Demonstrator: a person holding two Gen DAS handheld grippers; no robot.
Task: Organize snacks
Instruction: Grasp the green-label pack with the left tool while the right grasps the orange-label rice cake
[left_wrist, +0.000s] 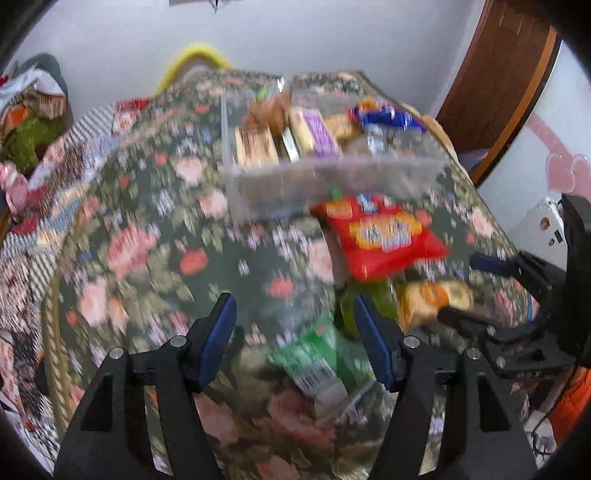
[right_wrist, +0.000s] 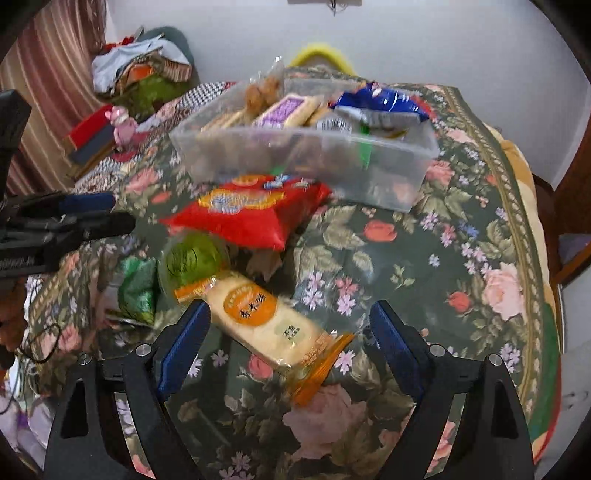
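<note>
Clear plastic bin (right_wrist: 388, 173); glossy red packet (right_wrist: 251, 214) — woven floral cloth (right_wrist: 424, 258)

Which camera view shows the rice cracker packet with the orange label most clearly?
The right wrist view: the rice cracker packet lies sharp and whole between the open right gripper fingers. In the left wrist view the packet is a blurred patch near the right edge, partly hidden behind a gripper finger.

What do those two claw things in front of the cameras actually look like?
Both the left gripper and right gripper are matte black plastic forks. Each has two fingers faced with ribbed blue pads and joined by small silver bolts. No sleeves or markings show.
</note>
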